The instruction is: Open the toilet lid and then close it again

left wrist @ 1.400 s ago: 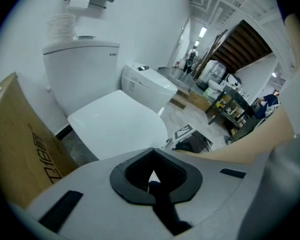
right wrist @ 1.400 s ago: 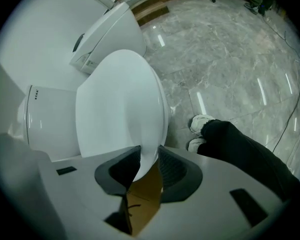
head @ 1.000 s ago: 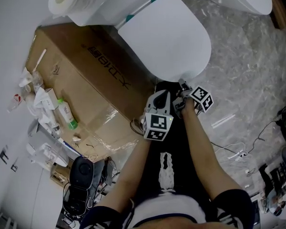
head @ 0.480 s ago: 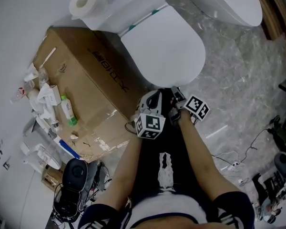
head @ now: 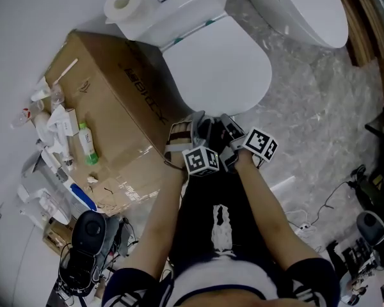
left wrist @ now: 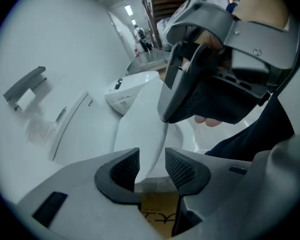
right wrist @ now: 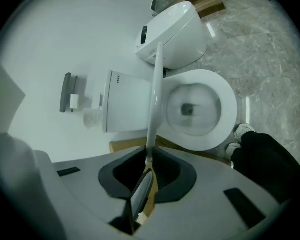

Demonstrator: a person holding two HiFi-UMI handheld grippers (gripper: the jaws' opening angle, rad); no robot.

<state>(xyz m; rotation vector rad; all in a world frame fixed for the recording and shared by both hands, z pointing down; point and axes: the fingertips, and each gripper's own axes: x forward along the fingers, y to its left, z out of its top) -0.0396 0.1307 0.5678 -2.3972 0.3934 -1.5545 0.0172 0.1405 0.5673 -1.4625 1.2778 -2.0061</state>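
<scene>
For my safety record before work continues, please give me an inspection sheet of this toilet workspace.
Surface: grey marbled floor.
Job's things: toilet lid raised off the seat.
Clutter: cardboard box bearing bottles.
Grippers: left hand-held gripper open, jaws just opening, lid edge between them; right hand-held gripper, jaws just closing, clamps the lid.
Cables: loose cables on the floor.
Surroundings: second toilet, white wall.
</scene>
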